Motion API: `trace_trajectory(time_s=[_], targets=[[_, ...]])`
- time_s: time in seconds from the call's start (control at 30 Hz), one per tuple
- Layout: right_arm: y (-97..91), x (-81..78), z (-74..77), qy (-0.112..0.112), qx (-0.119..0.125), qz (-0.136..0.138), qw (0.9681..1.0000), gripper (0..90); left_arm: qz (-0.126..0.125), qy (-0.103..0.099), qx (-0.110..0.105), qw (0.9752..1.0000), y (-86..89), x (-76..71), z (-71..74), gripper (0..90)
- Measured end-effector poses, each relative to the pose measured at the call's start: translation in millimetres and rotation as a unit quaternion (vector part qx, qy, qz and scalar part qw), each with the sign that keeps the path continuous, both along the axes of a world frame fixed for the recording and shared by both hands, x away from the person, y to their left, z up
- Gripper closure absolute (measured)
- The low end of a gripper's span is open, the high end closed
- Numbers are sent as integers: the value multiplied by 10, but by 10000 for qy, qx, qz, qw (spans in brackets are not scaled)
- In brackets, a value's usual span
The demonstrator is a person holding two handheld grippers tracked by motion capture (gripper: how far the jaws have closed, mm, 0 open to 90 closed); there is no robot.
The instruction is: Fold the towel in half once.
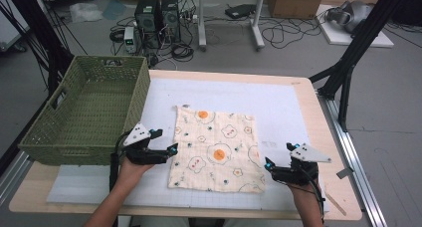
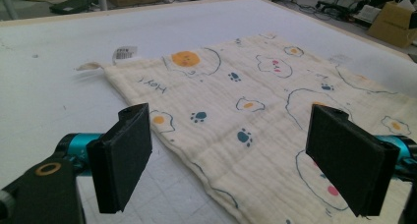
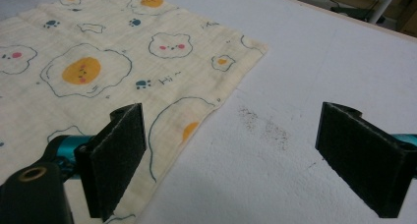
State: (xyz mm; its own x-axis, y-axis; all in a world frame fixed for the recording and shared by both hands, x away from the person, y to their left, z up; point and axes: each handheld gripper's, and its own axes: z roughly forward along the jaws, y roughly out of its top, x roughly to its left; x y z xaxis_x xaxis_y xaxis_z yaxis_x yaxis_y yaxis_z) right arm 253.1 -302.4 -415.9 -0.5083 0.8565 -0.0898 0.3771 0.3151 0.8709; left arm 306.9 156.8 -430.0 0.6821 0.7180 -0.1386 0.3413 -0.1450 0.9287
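On the white mat that covers the bench (image 1: pixel 278 95) lies a cream cloth (image 1: pixel 216 150) printed with fried eggs, paw prints and small bears — spread flat, near the middle and toward our side. We hold the left gripper (image 1: pixel 169 150) at the cloth's left edge, its jaws wide open and empty; in the left gripper view (image 2: pixel 228 157) that edge runs slantwise between the two black pads, with a small white label (image 2: pixel 124 53) and a loop showing at the far corner. We hold the right gripper (image 1: pixel 275 159) just beside the cloth's right edge, near its lower corner, and its jaws stand wide apart too, gripping nothing. In the right gripper view (image 3: pixel 231 160) the cloth's edge passes close by the left pad, while the right pad hangs over bare mat, where we see a faint grey smudge (image 3: pixel 263 126). A green woven basket (image 1: pixel 69 132) sits at the bench's left side — just behind the left gripper, apart from the cloth.
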Motion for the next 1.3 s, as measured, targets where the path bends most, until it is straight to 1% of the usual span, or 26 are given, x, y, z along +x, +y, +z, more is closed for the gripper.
trace_trajectory(time_s=[0.1, 0.23, 0.3, 0.33, 0.47, 0.53, 0.6, 0.63, 0.7, 0.77, 0.83, 0.87, 0.93, 0.97, 1.0, 1.03, 1.13, 1.23, 1.27, 1.3], targets=[[-10, -1, -13, 46, 24, -19, 10000, 111, 28, 27, 25, 10000, 16, 7, -11, 180], [-32, -19, -6, 18, 83, -58, 9999, 111, 92, 56, 6, 9999, 32, 8, -12, 180], [-34, -21, -7, 9, 66, -57, 10000, 111, 102, 172, -52, 9998, 29, 33, -12, 180], [-34, -20, -8, 19, 60, -48, 10000, 111, 149, 222, -61, 9996, 23, 45, -9, 180], [-48, -31, -22, 41, 100, -44, 9999, 111, 187, 241, -4, 9995, 5, 94, 14, 180], [-62, -31, -22, 47, 102, -61, 9999, 111, 219, 258, -53, 9994, 1, 141, 38, 184], [-74, -30, -23, 31, 116, -69, 9999, 111, 243, 354, -170, 9989, -7, 189, 45, 184], [-78, -31, -22, 36, 114, -62, 9999, 111, 237, 408, -191, 9987, -20, 219, 51, 183], [-77, -31, -20, 38, 124, -59, 9999, 111, 226, 400, -32, 9989, -55, 293, 78, 183], [-71, -26, -22, 55, 133, -60, 9999, 111, 234, 392, 33, 9990, -80, 362, 105, 181], [-65, -18, -30, 63, 116, -32, 9999, 111, 270, 406, 45, 9988, -106, 447, 135, 182], [-61, -15, -34, 87, 114, -21, 9999, 111, 312, 449, 43, 9985, -126, 502, 144, 182], [-58, -8, -43, 102, 108, -12, 9999, 111, 427, 441, 95, 9981, -161, 573, 147, 199], [-56, -7, -43, 121, 118, -8, 9999, 111, 481, 463, 43, 9978, -173, 618, 130, 229], [-55, -6, -44, 128, 125, -7, 9998, 111, 488, 526, 102, 9974, -184, 647, 118, 259], [-56, -4, -44, 122, 116, -3, 9999, 111, 521, 575, 138, 9969, -204, 688, 95, 261], [-62, -1, -46, 144, 120, 20, 9998, 112, 519, 629, 229, 9964, -234, 751, 69, 274], [-69, 4, -59, 166, 144, 19, 9998, 112, 543, 655, 242, 9961, -293, 792, 39, 272], [-70, 6, -63, 180, 142, 11, 9997, 112, 564, 700, 289, 9955, -312, 818, 24, 270], [-73, 10, -67, 177, 132, 18, 9998, 112, 607, 708, 277, 9953, -328, 843, 7, 267]])
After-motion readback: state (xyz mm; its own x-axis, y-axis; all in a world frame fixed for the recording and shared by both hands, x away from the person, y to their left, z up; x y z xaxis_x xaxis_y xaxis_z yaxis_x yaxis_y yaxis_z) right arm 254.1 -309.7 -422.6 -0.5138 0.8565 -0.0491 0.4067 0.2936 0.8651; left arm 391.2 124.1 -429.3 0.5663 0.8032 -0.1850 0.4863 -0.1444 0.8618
